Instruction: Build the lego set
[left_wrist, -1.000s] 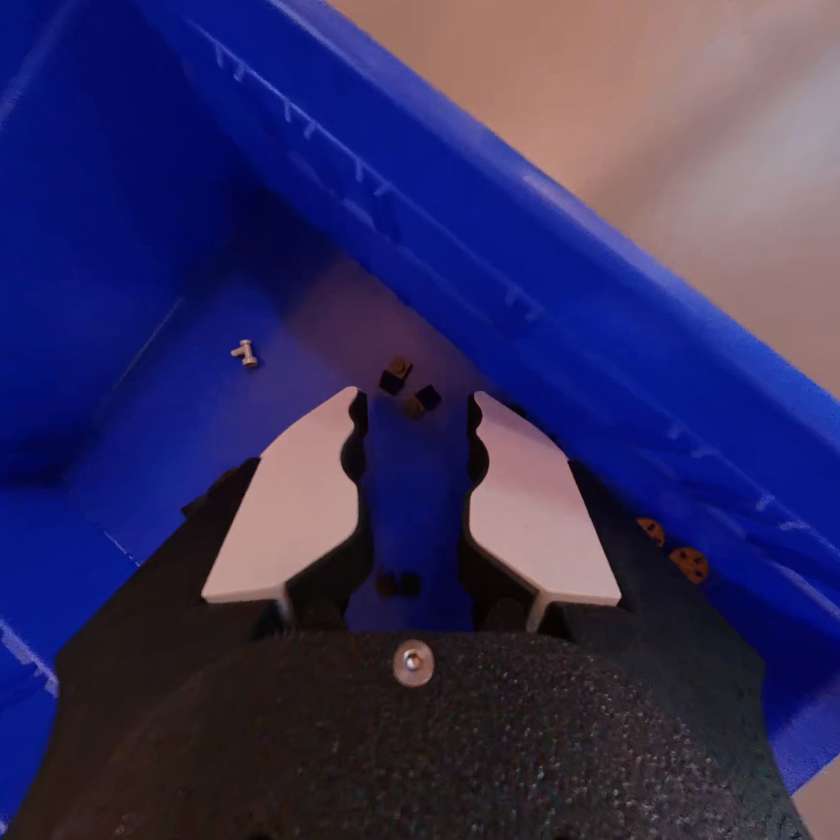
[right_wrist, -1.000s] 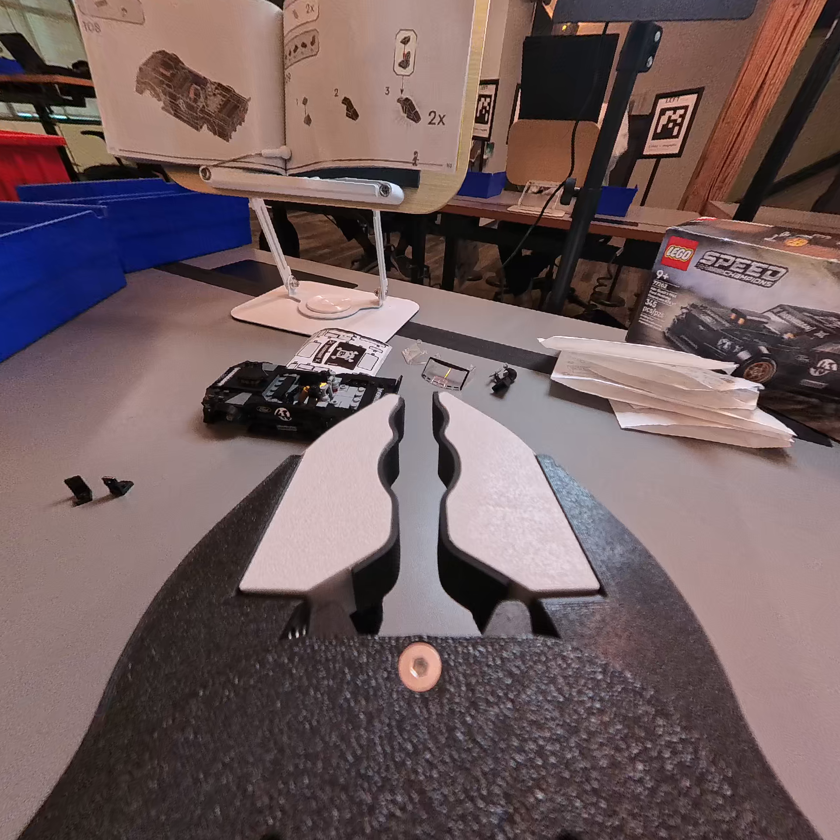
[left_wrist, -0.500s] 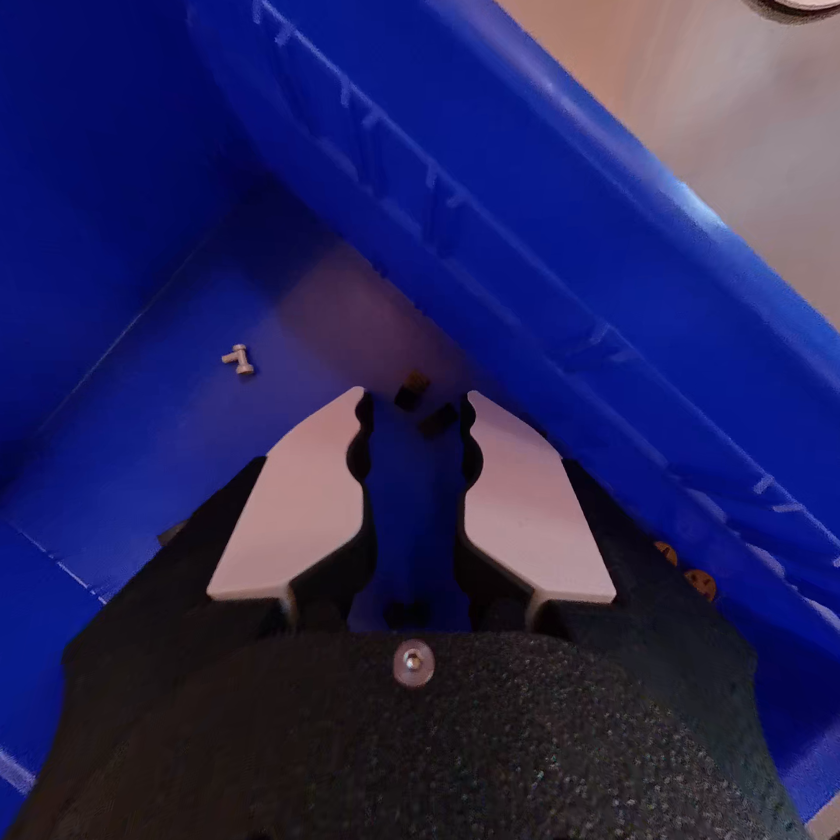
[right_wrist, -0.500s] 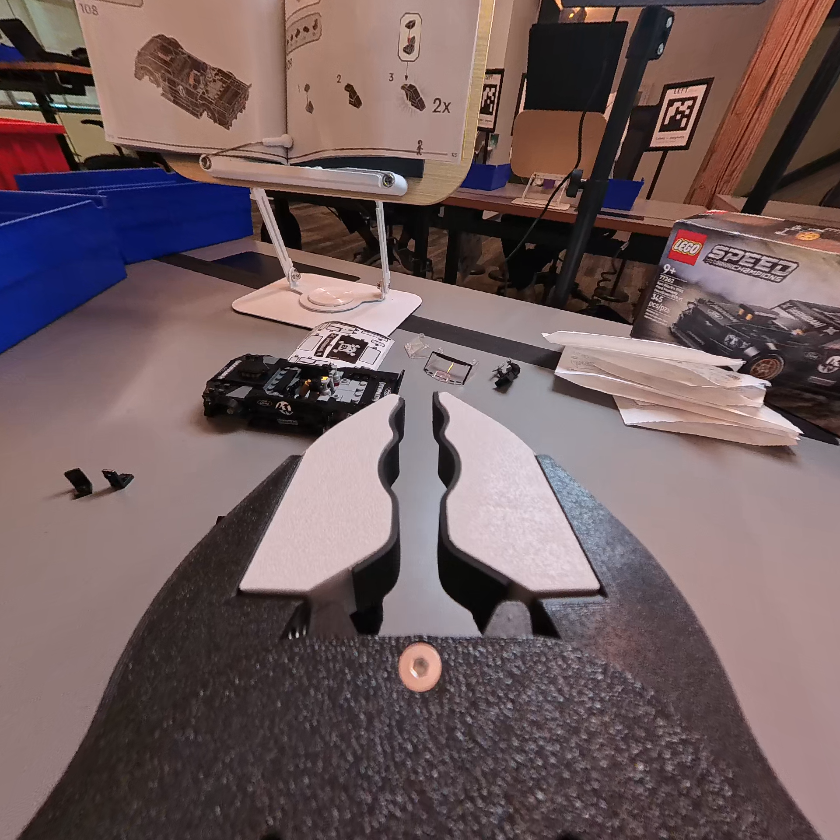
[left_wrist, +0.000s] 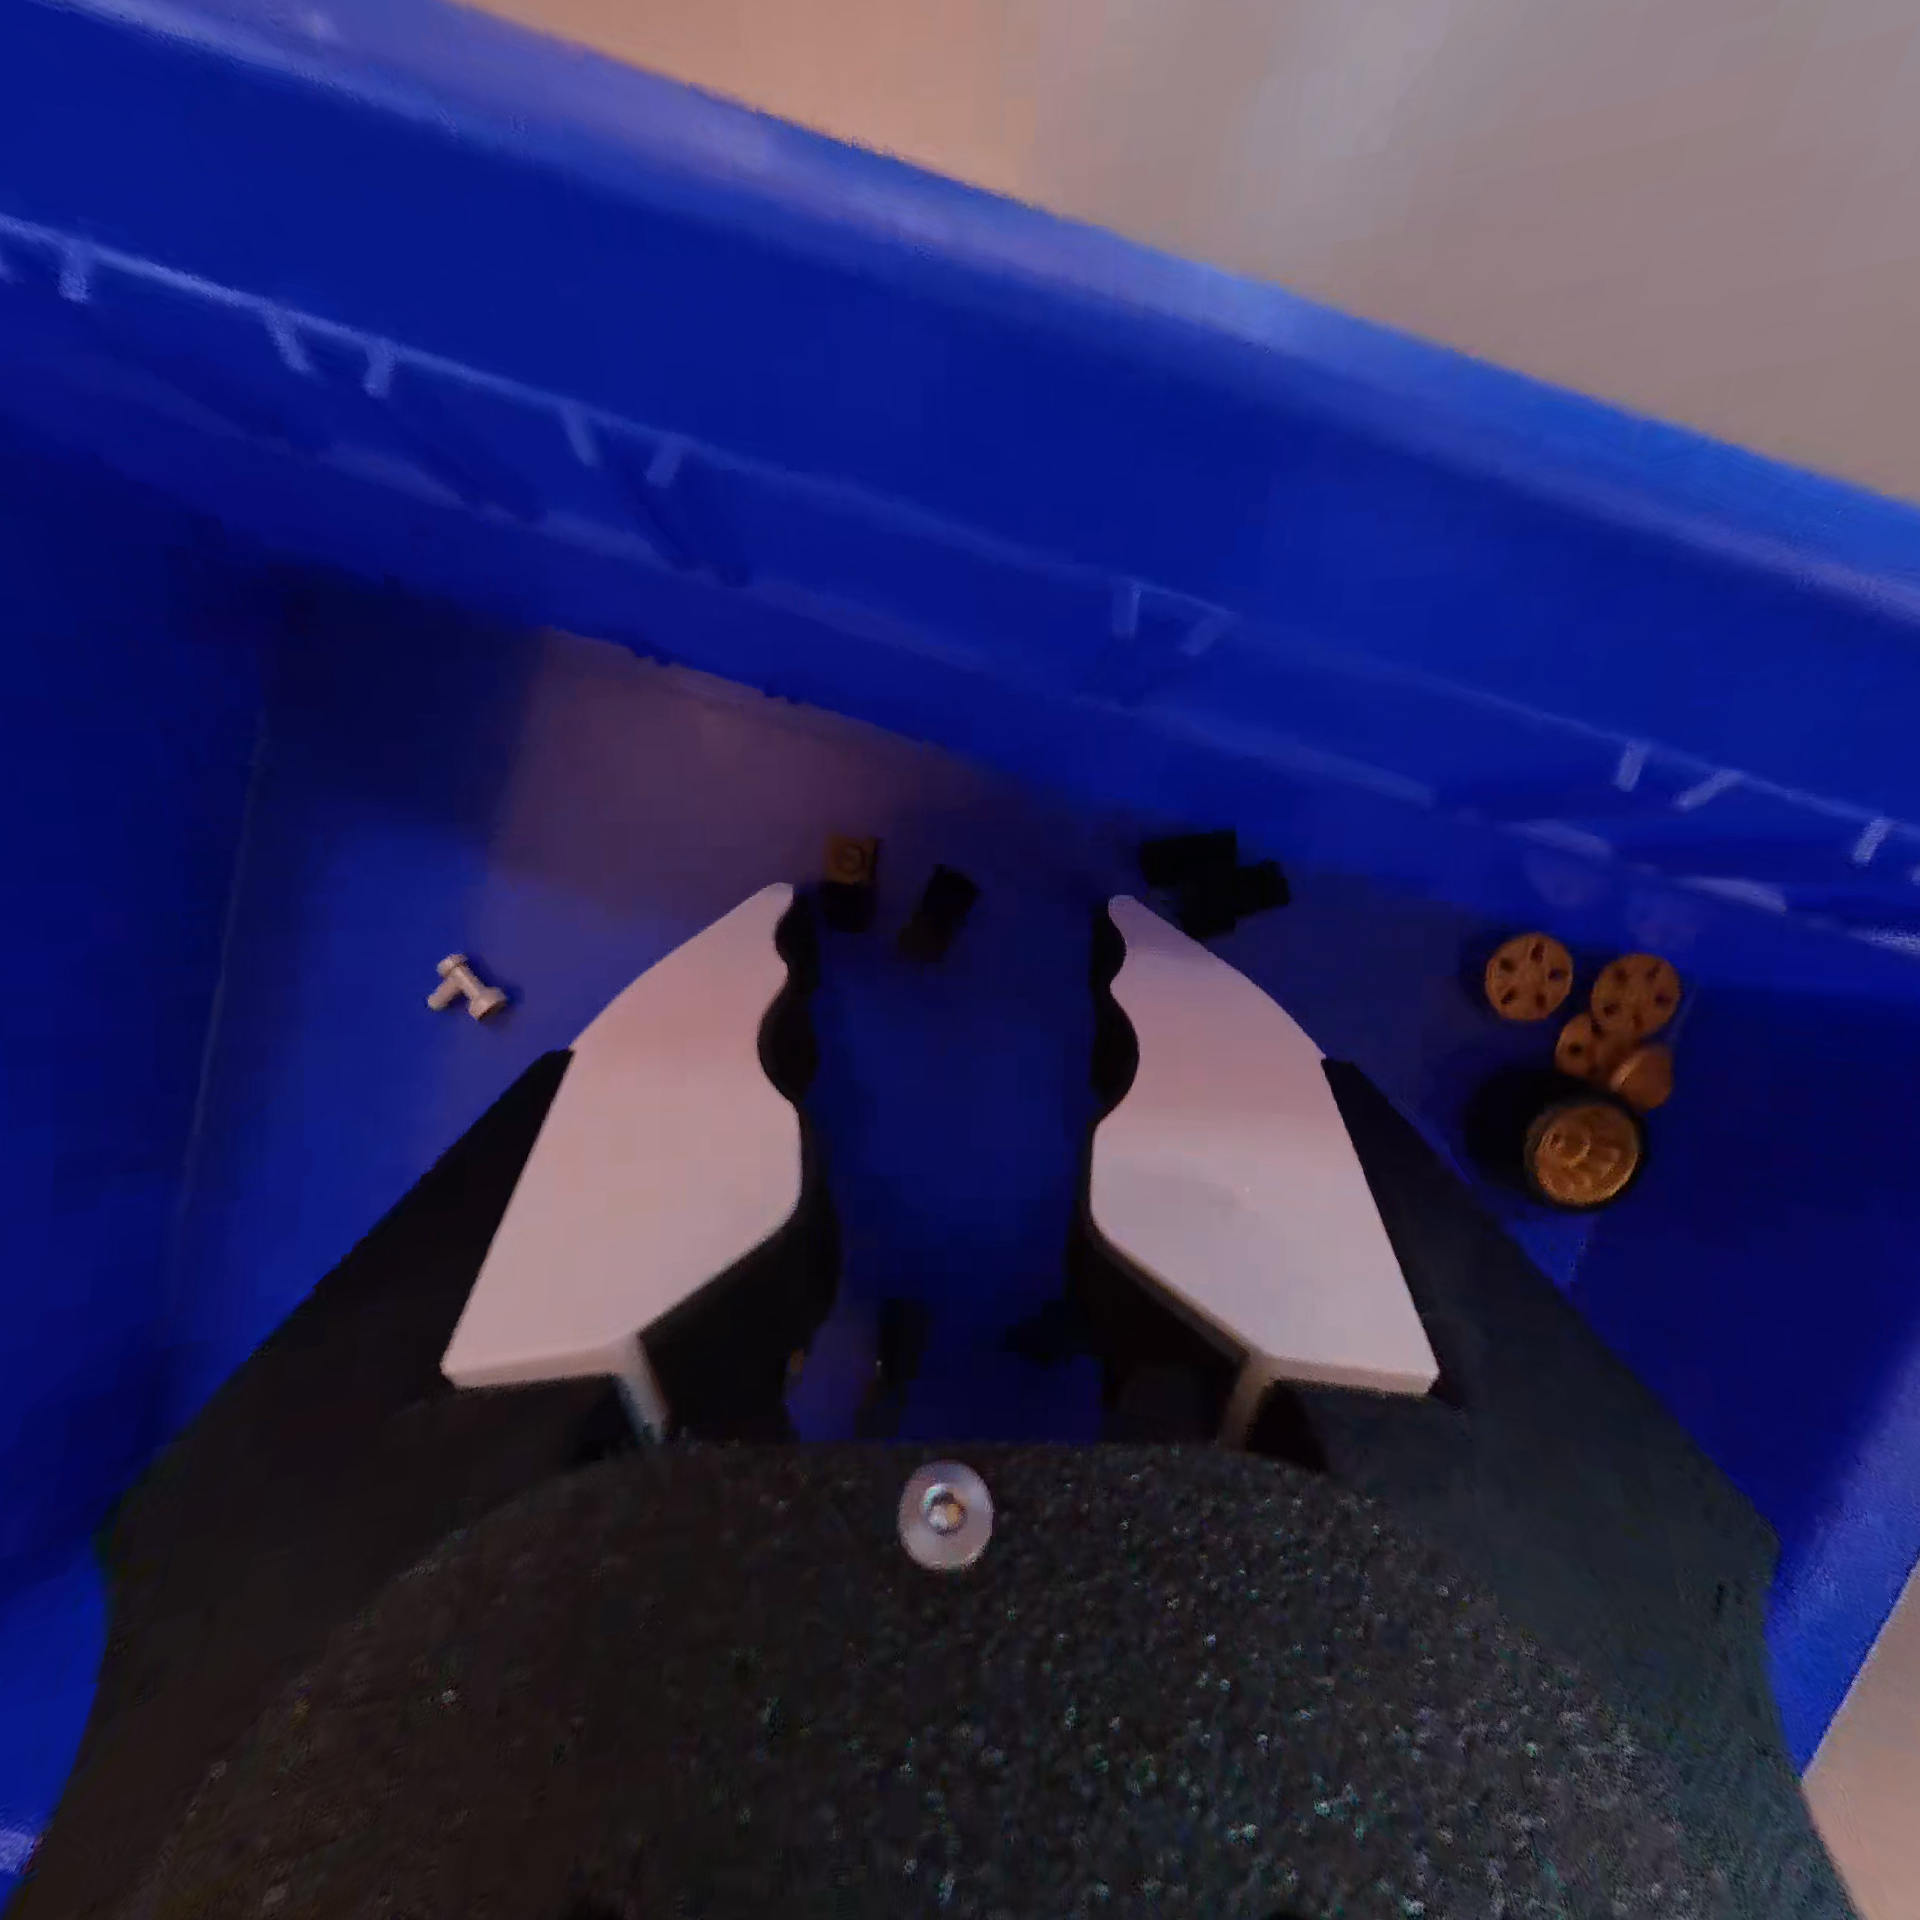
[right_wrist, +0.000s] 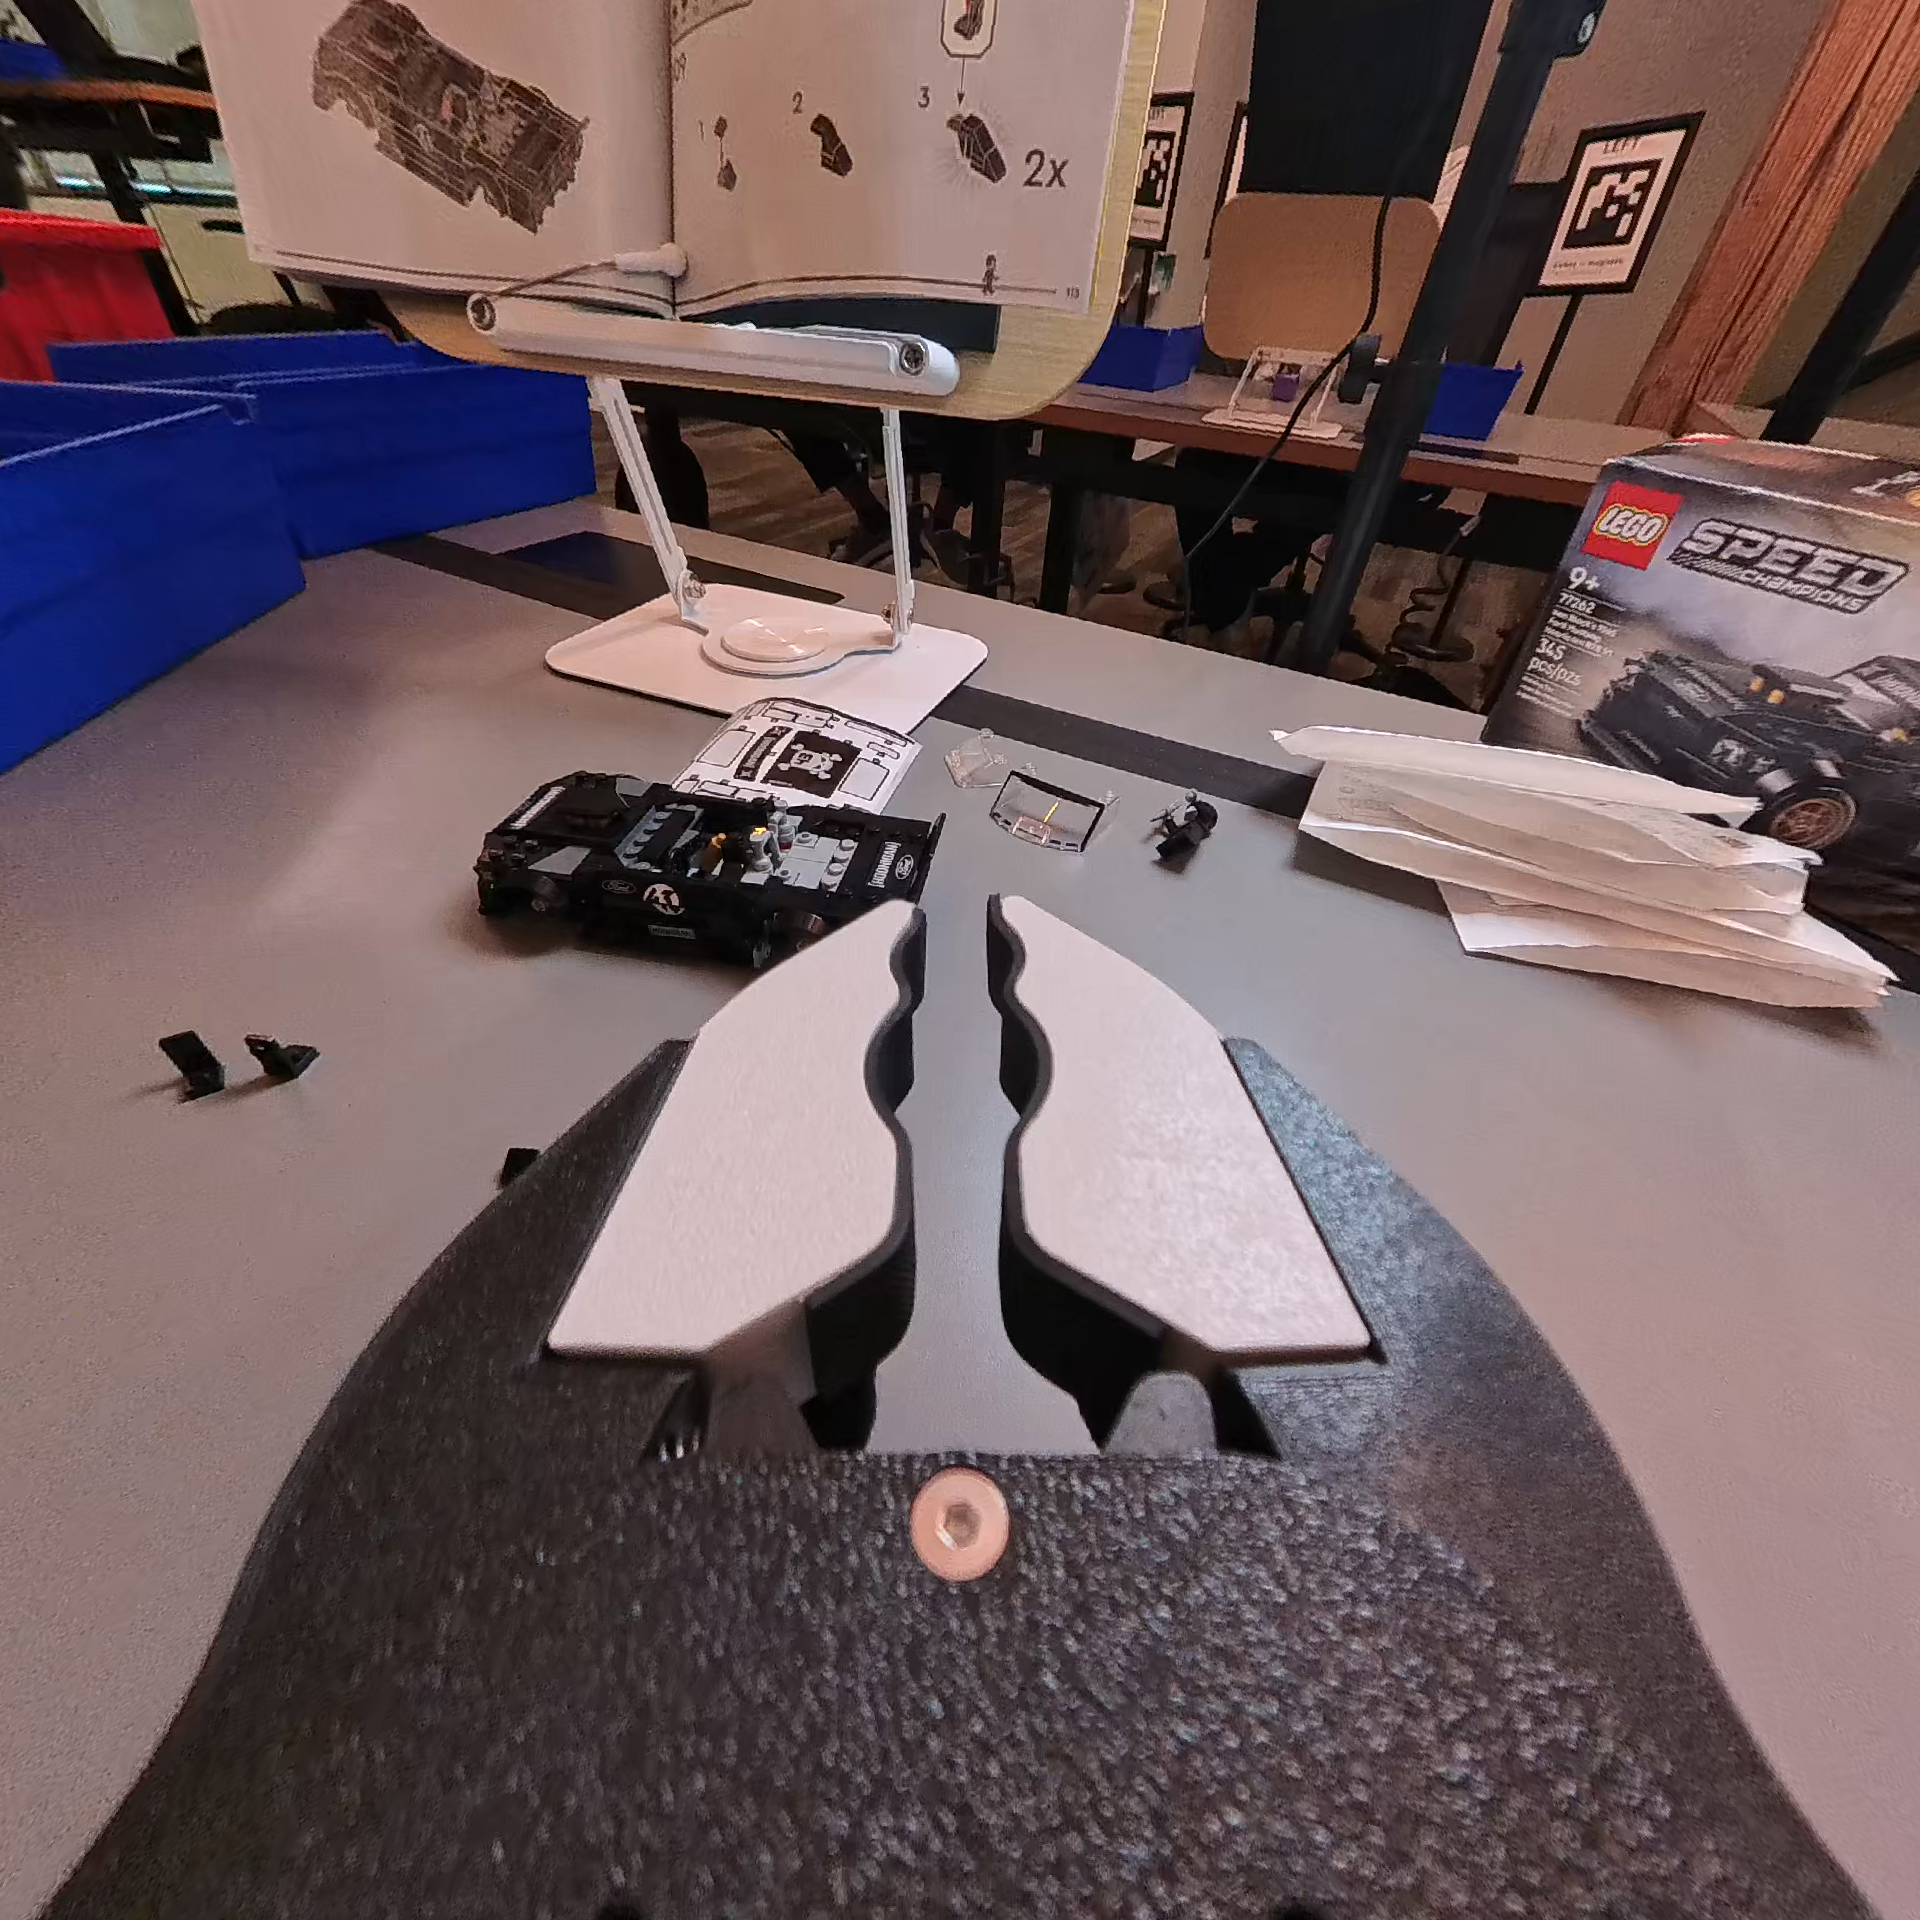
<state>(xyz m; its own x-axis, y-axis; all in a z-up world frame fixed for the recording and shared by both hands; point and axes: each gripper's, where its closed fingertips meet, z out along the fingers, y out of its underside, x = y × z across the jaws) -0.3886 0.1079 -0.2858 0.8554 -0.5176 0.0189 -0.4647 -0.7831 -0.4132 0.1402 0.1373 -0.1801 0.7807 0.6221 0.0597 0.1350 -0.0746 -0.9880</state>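
My left gripper (left_wrist: 948, 914) is open and empty, low inside a blue bin (left_wrist: 1039, 468). Two small dark pieces (left_wrist: 940, 914) lie just past its fingertips, and black pieces (left_wrist: 1210, 878) lie by the right fingertip. Gold wheel hubs (left_wrist: 1527, 977) and a tyre with a gold hub (left_wrist: 1574, 1148) lie to the right, a grey pin (left_wrist: 465, 987) to the left. My right gripper (right_wrist: 954, 914) hovers over the grey table (right_wrist: 312, 831), jaws nearly together and empty. The part-built black car (right_wrist: 707, 862) sits just beyond it to the left.
Two small black pieces (right_wrist: 234, 1060) lie at the left. A sticker sheet (right_wrist: 800, 753), clear windscreen (right_wrist: 1049, 816) and small dark part (right_wrist: 1184, 821) lie behind the car. Paper bags (right_wrist: 1590, 862) and the set box (right_wrist: 1745, 644) are right. Manual on stand (right_wrist: 769, 655) behind. Blue bins (right_wrist: 135, 540) left. Left tips to right tips: about 55 cm. The left tips stand about 6 cm off the grey pin (left_wrist: 465, 987).
The left gripper has swung right inside the bin, bringing the gold hubs and tyre into view, and its jaws have opened a little wider. The right gripper has barely moved.
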